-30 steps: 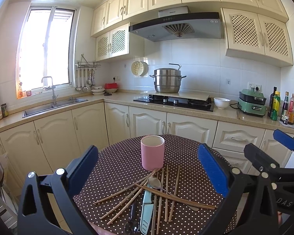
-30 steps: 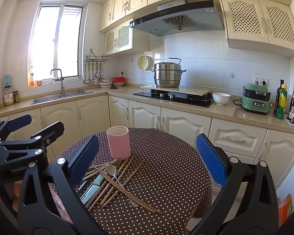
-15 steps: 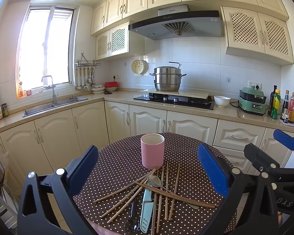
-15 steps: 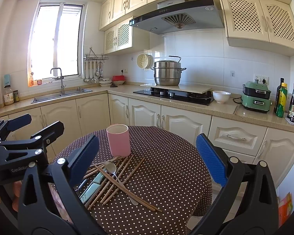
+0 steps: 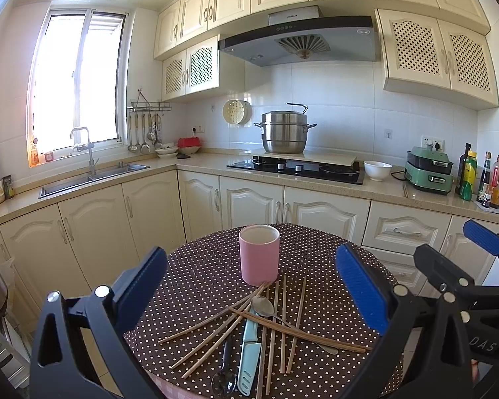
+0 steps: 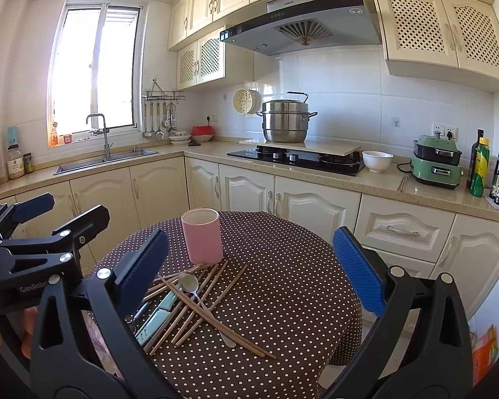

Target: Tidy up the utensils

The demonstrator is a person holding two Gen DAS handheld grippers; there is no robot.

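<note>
Both tongs hang released over the dotted counter [image 5: 196,276] — the left tongs [image 5: 249,282] and right tongs [image 6: 249,266] grasp nothing. The pink cup [image 5: 259,254] stands upright at 12 o'clock of the pile — chopsticks [image 5: 216,329], a spoon [image 5: 262,306] and a pale blue knife [image 5: 249,352] crisscrossed, the nearest sticks touching its base.

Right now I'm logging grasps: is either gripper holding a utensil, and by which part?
Nothing is held. The left gripper and right gripper are both open, above the chopsticks, spoon and pink cup.

Matt pink cup [image 5: 259,254]; wooden chopsticks [image 5: 284,319]; shiny metal spoon [image 5: 263,306]; dotted cloth [image 5: 199,276].
</note>
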